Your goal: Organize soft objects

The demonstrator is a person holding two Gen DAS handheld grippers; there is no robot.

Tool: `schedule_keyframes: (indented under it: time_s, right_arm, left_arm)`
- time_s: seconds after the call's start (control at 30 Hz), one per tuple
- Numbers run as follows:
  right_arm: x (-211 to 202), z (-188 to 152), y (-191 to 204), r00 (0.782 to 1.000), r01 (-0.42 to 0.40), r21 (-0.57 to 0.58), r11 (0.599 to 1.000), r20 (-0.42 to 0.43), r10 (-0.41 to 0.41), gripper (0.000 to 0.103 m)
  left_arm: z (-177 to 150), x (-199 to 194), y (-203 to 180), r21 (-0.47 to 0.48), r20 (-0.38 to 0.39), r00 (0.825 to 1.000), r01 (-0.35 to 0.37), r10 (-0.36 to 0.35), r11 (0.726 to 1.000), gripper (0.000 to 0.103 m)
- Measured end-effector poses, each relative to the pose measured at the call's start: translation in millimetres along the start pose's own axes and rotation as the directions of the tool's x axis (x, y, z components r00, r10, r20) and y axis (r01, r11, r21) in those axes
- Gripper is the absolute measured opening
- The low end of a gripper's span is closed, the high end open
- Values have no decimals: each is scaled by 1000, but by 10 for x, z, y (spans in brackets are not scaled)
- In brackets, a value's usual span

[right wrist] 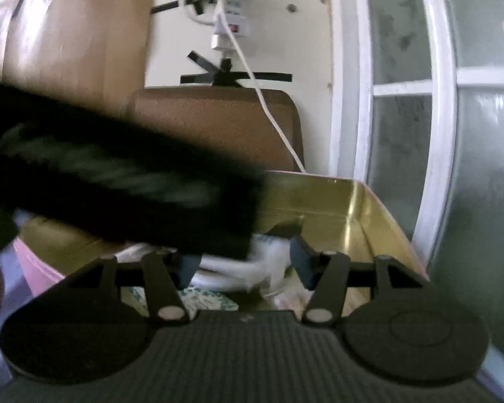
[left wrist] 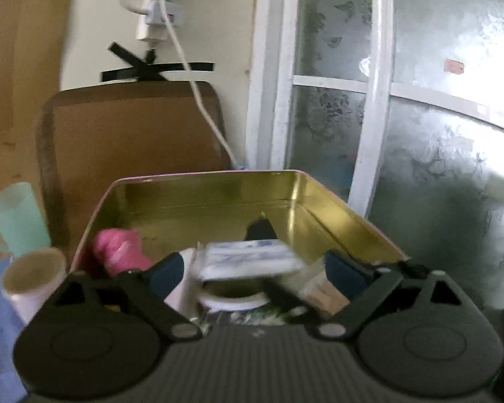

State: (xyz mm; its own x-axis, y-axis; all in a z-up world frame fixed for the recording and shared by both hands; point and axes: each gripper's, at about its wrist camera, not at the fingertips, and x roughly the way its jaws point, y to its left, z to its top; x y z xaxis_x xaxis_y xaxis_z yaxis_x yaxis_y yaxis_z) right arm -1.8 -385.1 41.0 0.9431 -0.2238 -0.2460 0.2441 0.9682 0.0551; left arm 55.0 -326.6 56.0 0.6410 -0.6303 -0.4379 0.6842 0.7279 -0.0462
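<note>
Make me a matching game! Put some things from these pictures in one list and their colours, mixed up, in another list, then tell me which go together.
Things:
1. tin box, inside
2. soft bundle in the box's left corner
3. plastic mug left of the box
4. cable hanging down the wall

Colours:
A. white
B. pink
C. gold
D. pale green

Pairs: 1-C, 2-B, 3-D, 4-A

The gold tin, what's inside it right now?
In the tin: a pink cloth at left, a white packet atop a white roll. The left gripper hides the tin's near part.
</note>
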Motion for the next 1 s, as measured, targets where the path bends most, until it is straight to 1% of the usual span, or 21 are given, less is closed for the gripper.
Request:
schedule_keyframes:
  time_s: [0.07,0.1,0.2,0.23,0.3,0.33,0.43,0.5,0.57,0.67,0.8,0.93,1.0]
  right_arm:
    - [-97,-23,-5,1000,-2,-6,1000,4,2,61]
    - [-157,-34,-19,1000,-10,8,1000,8,10,61]
    - [-323,-64,-48,999,-27,47,999,19,26,61]
    - [-399,-82,-53,999,-32,60,998,22,31,61]
    - [-570,-125,-58,999,-52,86,995,15,51,62]
    - [-617,-162,-1,998,-64,92,994,16,62,63]
    - [-685,-152,39,997,-73,112,991,46,68,79]
    - [-795,-160,77,995,-79,145,986,66,70,82]
    - [-829,-148,114,995,-85,182,980,67,74,87]
    - [-871,-173,170,995,-97,246,964,42,89,93]
    - [-912,-227,309,993,-109,272,956,-15,117,96]
    - [-901,-278,454,990,-117,275,954,-47,135,99]
    - [-864,-296,490,989,-109,283,953,-68,133,102]
  left_arm:
    - [-35,-52,11,7,-5,999,-48,48,999,96]
    - [-48,-84,20,1,-13,998,-60,60,998,96]
    - [-67,-212,24,-19,-28,997,-79,79,997,98]
    - [-75,-266,21,-21,-28,995,-91,91,996,98]
    - [-118,-388,31,-21,-22,994,-112,112,993,102]
    - [-146,-463,40,-24,-17,992,-122,121,992,103]
    - [-218,-678,84,-34,-12,989,-151,151,988,103]
    - [-271,-796,140,-42,-11,984,-176,176,983,103]
    - [-341,-900,196,-49,-12,977,-212,212,976,103]
    - [-448,-1032,302,-85,-23,970,-241,240,967,103]
    - [-575,-1150,446,-127,-58,963,-269,264,955,103]
    - [-676,-1236,580,-135,-79,944,-327,319,935,103]
    - [-728,-1259,640,-127,-94,931,-362,352,923,103]
